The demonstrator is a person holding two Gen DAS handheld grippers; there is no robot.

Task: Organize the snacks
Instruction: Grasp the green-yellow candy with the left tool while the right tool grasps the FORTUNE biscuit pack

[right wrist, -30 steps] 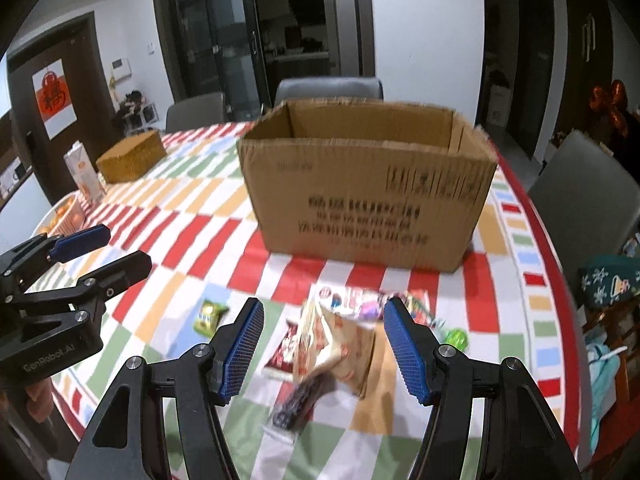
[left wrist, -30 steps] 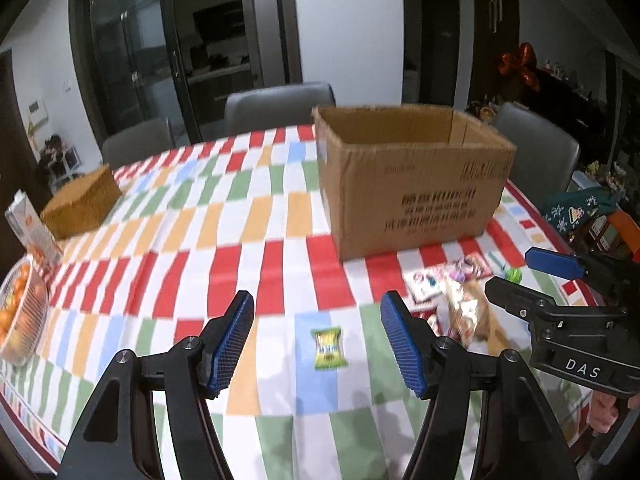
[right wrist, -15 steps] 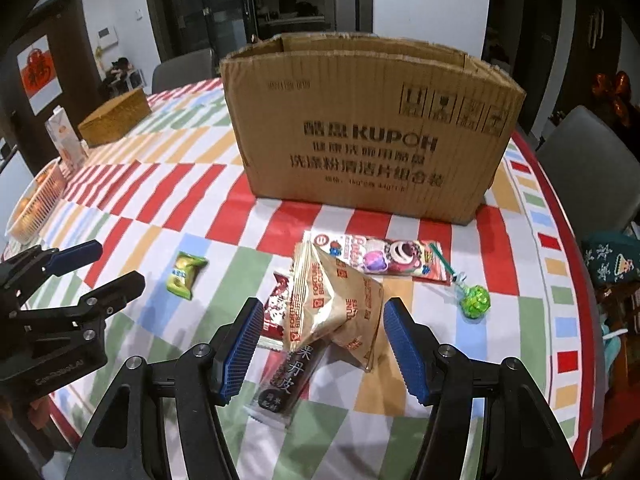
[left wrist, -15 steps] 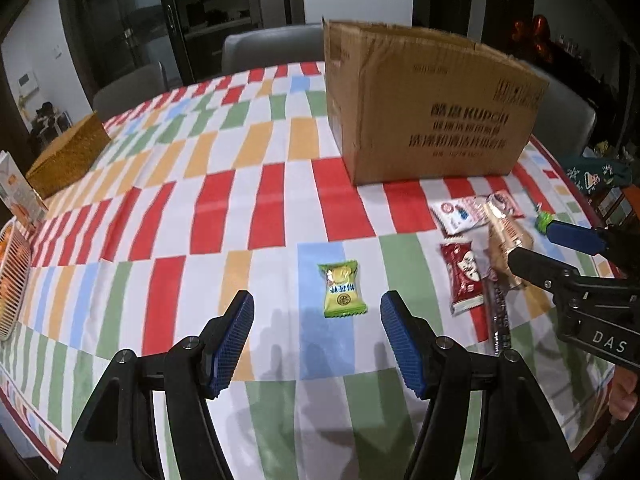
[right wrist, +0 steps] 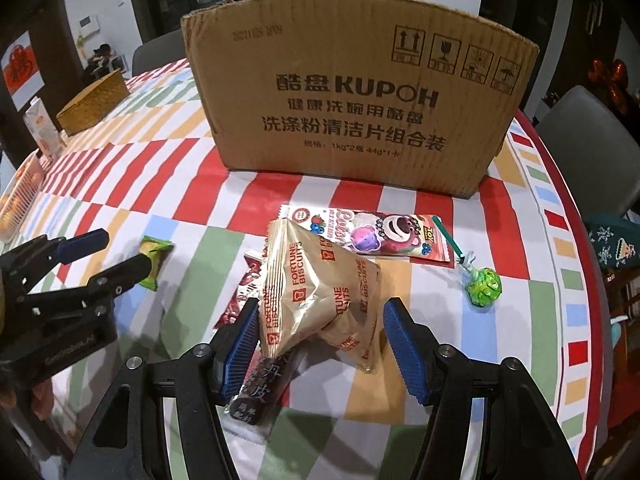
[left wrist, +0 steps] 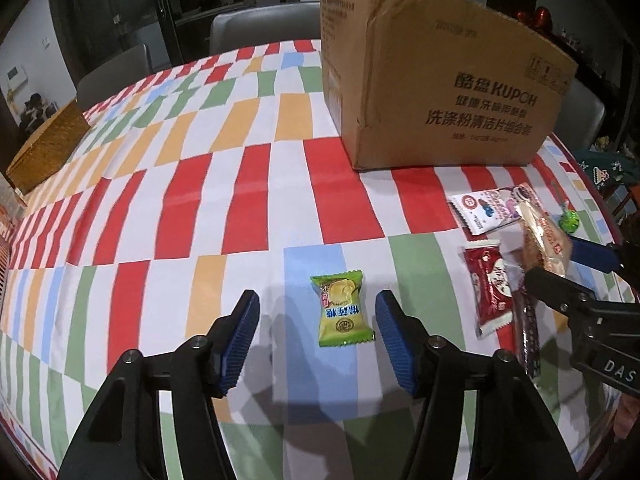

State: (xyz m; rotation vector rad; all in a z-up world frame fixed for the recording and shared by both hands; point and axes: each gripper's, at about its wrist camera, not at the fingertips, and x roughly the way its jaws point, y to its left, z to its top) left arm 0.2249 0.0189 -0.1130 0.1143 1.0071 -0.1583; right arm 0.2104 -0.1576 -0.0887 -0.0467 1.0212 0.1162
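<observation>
Right under my left gripper [left wrist: 316, 334] sits the green wrapped candy [left wrist: 342, 309], flat on a blue patch of the checkered tablecloth [left wrist: 180, 184]. It's between the blue pads [left wrist: 240, 340] but nothing touches it, there's gap on both sides, a bit less on the right. The jaws have just been closing in some, so they're spread but narrower, candy framed and not pinched.

Over on my right gripper [right wrist: 318, 344], the fingers are spread around the Fortune Biscuits bag [right wrist: 320, 292], which stands puffed up and tilted. The left pad [right wrist: 240, 344] looks like it's right against the bag's edge, the right one has clear air next to it, so I wouldn't call it a grip. Under the bag there's a dark long packet with Chinese writing [right wrist: 260, 388] poking toward me, and a red wrapped snack [right wrist: 240, 296] peeking out on the left.

A bit farther, a flat pink-and-white pack with a cartoon bear [right wrist: 372, 236] lies crosswise, and to its right a green lollipop [right wrist: 484, 286] with its stick pointing away from me.

Beyond all that is the big cardboard box [right wrist: 352, 92] printed KUPOH, standing upright on the cloth; can't see inside from here. Way off to the far left there's a woven basket box [right wrist: 94, 102] and a carton [right wrist: 42, 132], with grey chairs [left wrist: 264, 28] behind the table.
</observation>
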